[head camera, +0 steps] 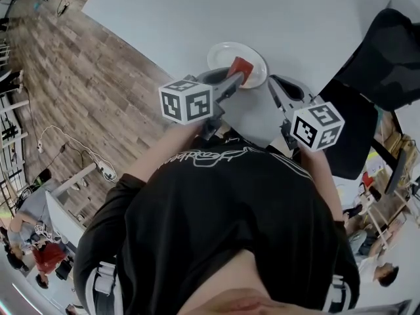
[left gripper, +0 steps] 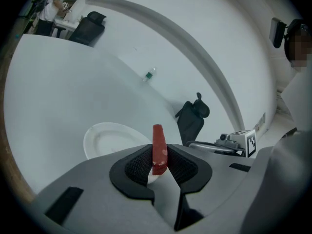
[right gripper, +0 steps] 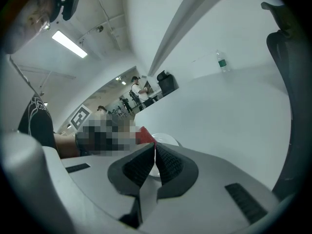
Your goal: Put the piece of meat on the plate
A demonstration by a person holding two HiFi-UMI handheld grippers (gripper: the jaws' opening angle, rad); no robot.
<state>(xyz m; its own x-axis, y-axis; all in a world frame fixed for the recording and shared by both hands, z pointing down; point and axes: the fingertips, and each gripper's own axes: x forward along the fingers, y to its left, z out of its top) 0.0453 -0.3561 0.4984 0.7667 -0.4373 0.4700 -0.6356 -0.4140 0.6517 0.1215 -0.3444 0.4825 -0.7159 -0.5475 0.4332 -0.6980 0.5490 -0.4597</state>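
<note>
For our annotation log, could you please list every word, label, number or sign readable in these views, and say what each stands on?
No text can be read in any view.
White script on the black shirt: stylised, unreadable.
Two marker cubes: black-and-white square patterns only, no words.
Label on the bottle: too small to read.

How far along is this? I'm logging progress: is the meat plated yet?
Not yet. Done: the piece of meat is picked up, clamped upright in the left gripper. In hand: in the head view it hangs by the white plate's near rim, not resting on it. Left: lower it onto the plate and release. The right gripper is shut and empty.
</note>
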